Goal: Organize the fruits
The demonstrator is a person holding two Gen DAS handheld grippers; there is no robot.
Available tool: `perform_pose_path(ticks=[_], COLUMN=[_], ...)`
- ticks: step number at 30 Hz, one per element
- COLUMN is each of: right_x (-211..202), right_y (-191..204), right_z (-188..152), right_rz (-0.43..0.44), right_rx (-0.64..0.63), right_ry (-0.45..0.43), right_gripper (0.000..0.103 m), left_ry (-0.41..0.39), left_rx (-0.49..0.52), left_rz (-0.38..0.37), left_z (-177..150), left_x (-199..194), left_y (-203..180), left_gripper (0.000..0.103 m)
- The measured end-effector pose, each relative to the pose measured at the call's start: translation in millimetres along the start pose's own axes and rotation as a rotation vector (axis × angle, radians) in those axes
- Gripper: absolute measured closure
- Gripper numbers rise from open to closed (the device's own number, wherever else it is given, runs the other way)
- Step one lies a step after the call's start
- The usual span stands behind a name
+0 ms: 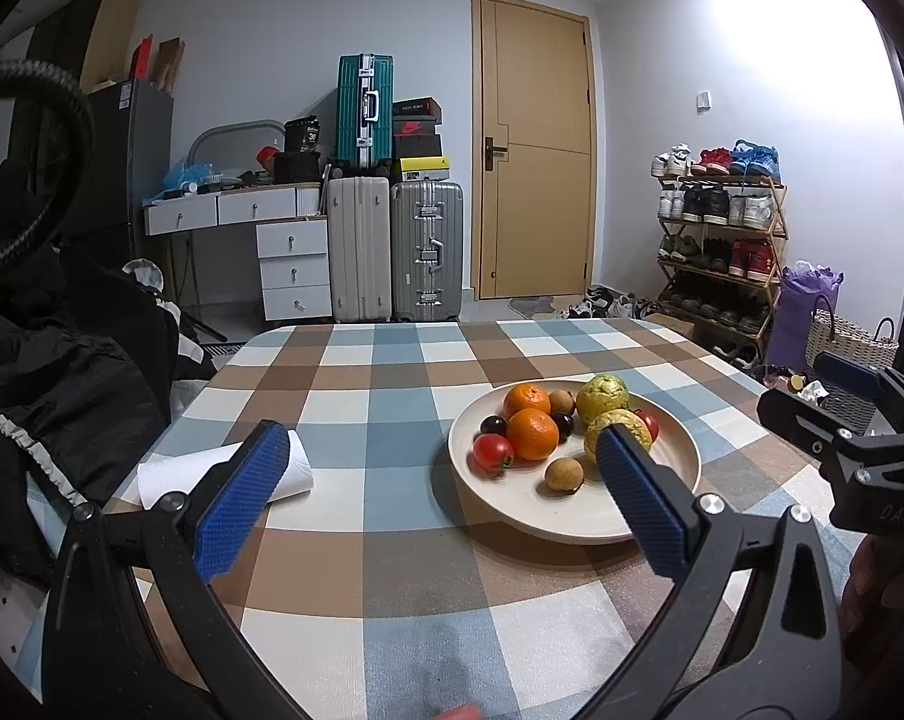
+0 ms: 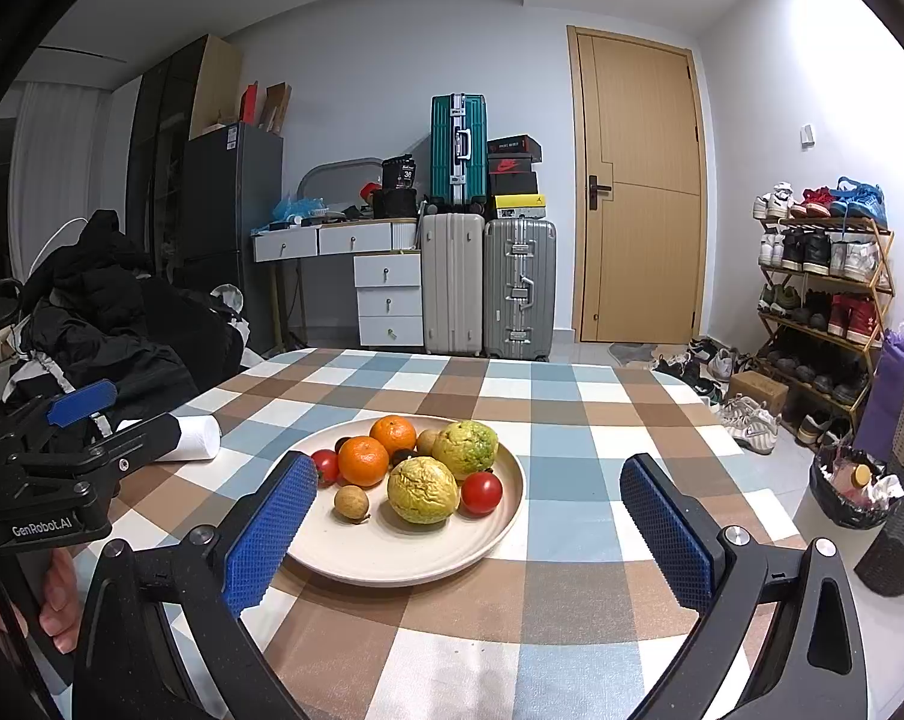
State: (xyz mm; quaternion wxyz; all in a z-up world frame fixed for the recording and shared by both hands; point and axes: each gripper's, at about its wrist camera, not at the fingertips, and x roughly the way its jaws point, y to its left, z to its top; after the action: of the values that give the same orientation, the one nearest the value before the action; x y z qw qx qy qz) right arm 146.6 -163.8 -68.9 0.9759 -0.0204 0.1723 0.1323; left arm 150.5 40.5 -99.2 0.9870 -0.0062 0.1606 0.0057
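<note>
Left wrist view: the left gripper (image 1: 443,462) hovers above the checked tablecloth (image 1: 392,540), its blue-padded fingers (image 1: 242,498) spread wide apart and holding nothing. The cream plate (image 1: 529,510) lies to the right of centre, partly behind the right-hand finger, and carries two oranges (image 1: 532,433), two yellow-green guavas (image 1: 601,399), cherry tomatoes (image 1: 492,452), dark cherries (image 1: 492,425) and a brown longan (image 1: 564,474). A white paper roll (image 1: 224,474) lies on its side at the left, behind the left-hand finger. The right gripper (image 1: 829,414) shows at the far right edge (its finger spacing cannot be told here).

Right wrist view: the right gripper (image 2: 468,510) likewise has its fingers (image 2: 667,534) wide apart and empty. The plate (image 2: 392,558) sits between them, nearer the left-hand finger, which overlaps its rim. The left gripper (image 2: 92,420) appears at the left edge, beside the paper roll (image 2: 203,438).
</note>
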Motion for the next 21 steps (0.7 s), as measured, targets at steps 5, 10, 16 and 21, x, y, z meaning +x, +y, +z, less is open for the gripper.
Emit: perform_pose_path(ticks=[5, 10, 16, 21], right_x=[-0.7, -0.6, 0.1, -1.3], right_y=[0.0, -0.1, 0.0, -0.2], right_z=[-0.1, 0.3, 0.1, 0.4], right_rz=[0.000, 0.000, 0.000, 0.000], right_rx=[0.000, 0.000, 0.000, 0.000], right_ry=[-0.002, -0.001, -0.002, -0.001], right_gripper=[0.000, 0.000, 0.000, 0.000], left_ry=[-0.001, -0.001, -0.001, -0.001], left_rx=[0.001, 0.001, 0.001, -0.002], left_rz=[0.000, 0.000, 0.000, 0.003], left_z=[-0.2, -0.4, -0.5, -0.8], left_x=[-0.1, -0.2, -0.2, 1.7], left_y=[-2.2, -2.2, -2.2, -2.5], left_gripper=[0.001, 0.001, 0.001, 0.001])
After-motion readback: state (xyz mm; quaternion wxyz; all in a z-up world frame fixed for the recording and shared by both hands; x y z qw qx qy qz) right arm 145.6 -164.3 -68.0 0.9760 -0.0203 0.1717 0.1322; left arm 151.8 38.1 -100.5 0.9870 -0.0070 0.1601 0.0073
